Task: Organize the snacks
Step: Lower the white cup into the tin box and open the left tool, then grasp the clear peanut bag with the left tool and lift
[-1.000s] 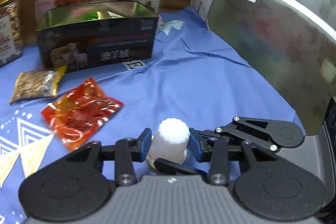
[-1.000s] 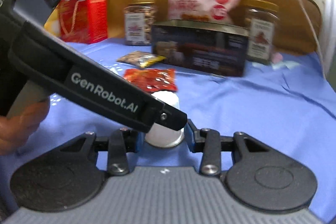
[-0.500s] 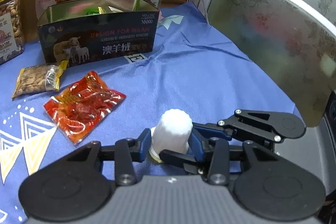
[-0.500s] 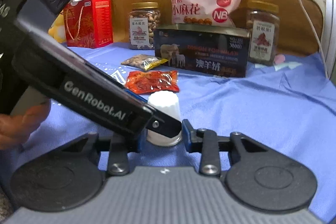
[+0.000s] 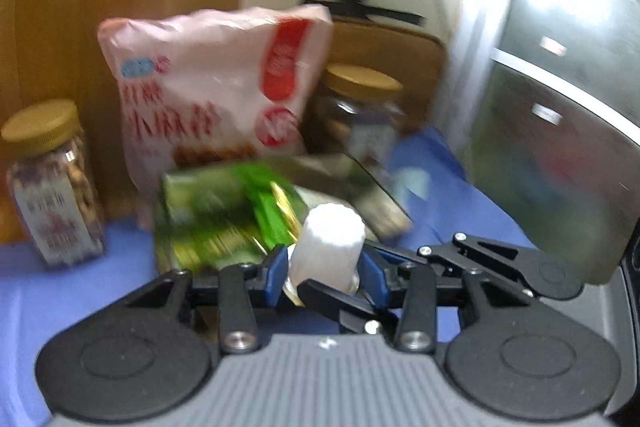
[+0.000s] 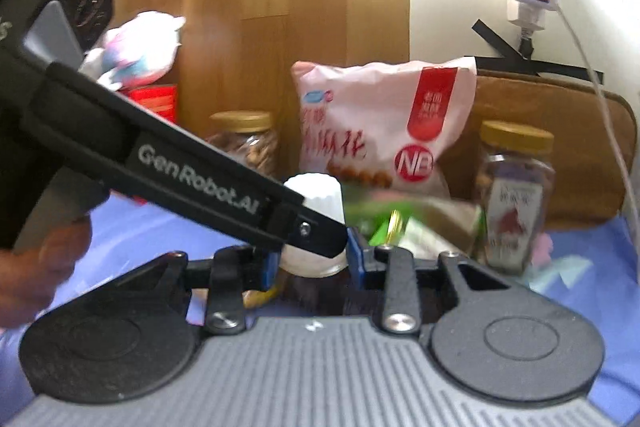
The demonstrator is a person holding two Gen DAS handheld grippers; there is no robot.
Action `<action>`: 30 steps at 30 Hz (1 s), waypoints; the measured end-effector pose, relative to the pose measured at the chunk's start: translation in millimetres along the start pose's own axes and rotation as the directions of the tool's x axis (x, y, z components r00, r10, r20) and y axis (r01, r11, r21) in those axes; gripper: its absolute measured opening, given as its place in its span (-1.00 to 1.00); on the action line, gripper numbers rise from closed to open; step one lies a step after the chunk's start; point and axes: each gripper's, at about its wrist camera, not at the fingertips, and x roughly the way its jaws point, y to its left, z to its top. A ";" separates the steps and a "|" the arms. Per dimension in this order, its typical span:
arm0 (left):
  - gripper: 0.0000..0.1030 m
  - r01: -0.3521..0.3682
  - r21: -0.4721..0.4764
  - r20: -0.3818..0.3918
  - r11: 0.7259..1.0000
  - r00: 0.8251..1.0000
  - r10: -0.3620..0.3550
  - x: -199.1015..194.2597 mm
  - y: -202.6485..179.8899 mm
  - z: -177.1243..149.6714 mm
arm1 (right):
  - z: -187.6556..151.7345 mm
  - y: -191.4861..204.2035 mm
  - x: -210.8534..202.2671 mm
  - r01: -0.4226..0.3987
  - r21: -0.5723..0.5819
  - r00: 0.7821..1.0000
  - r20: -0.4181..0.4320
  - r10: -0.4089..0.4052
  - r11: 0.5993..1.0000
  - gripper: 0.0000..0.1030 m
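Observation:
A white ribbed jelly cup (image 5: 326, 247) sits upside down between the blue pads of both grippers. My left gripper (image 5: 324, 277) is shut on it, and my right gripper (image 6: 314, 261) grips it from the other side; the cup also shows in the right wrist view (image 6: 316, 201). The cup is held in the air just in front of the open dark box (image 5: 360, 183), which holds green packets (image 5: 240, 215). The left gripper's black arm (image 6: 168, 167) crosses the right wrist view.
A pink snack bag (image 5: 216, 99) leans behind the box. Nut jars with gold lids stand at left (image 5: 52, 183) and right (image 5: 360, 107). A blue cloth (image 5: 440, 195) covers the table. A wooden panel and a grey cabinet (image 5: 560, 147) lie behind.
Both grippers have lifted the jelly cup off the cloth and carried it forward to the open box. The red and nut packets have dropped out of view.

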 end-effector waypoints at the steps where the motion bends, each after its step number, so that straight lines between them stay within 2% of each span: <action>1: -0.25 -0.019 -0.006 0.002 1.000 1.000 0.019 8.1 5.7 5.8 | 4.7 -4.5 14.8 0.000 0.020 1.000 -0.002 0.000 1.000 -0.26; 6: -0.28 -0.070 -0.059 -0.043 0.996 0.997 0.068 46.2 32.1 18.5 | 7.5 -13.7 66.4 0.014 0.046 0.998 -0.060 -0.011 0.999 -0.24; 10: -0.17 -0.098 -0.047 -0.053 0.994 0.994 0.095 56.1 35.1 12.7 | -0.5 -12.8 70.2 0.019 0.057 0.999 -0.050 -0.016 0.998 -0.11; 12: -0.10 -0.090 -0.050 -0.041 0.995 0.995 0.088 49.4 36.8 11.0 | -0.5 -14.0 63.6 0.021 0.056 0.999 -0.039 -0.019 0.998 -0.06; 16: -0.10 -0.089 -0.096 0.042 0.991 0.995 0.093 7.6 55.3 7.6 | 4.0 -17.0 39.4 -0.008 0.080 1.000 0.014 0.007 0.997 -0.07; 19: -0.05 -0.114 -0.152 0.035 0.982 0.992 0.121 -14.3 79.5 -6.5 | 1.9 -15.0 20.5 -0.080 0.121 0.997 0.018 0.078 0.989 -0.07; 21: 0.01 -0.140 -0.185 0.004 0.973 0.990 0.143 -17.5 95.5 -20.4 | -5.1 -10.2 20.6 -0.156 0.158 0.986 -0.035 0.164 0.975 -0.07; 23: 0.02 -0.160 -0.239 -0.041 0.958 0.987 0.154 -15.2 112.3 -36.4 | -17.1 -2.7 29.4 -0.191 0.188 0.970 -0.116 0.215 0.963 -0.07; 26: 0.07 -0.142 -0.318 -0.087 0.938 0.989 0.120 -5.2 131.2 -54.5 | -28.8 8.4 51.9 -0.192 0.197 0.944 -0.229 0.236 0.961 -0.06; 28: 0.33 -0.152 -0.336 -0.098 0.930 0.987 0.126 4.4 135.5 -59.4 | -30.9 11.3 65.6 -0.184 0.214 0.933 -0.268 0.239 0.959 -0.03; 30: 0.27 -0.123 -0.365 -0.124 0.923 0.989 0.083 15.4 137.3 -64.9 | -30.6 12.3 79.1 -0.165 0.243 0.923 -0.305 0.237 0.956 -0.03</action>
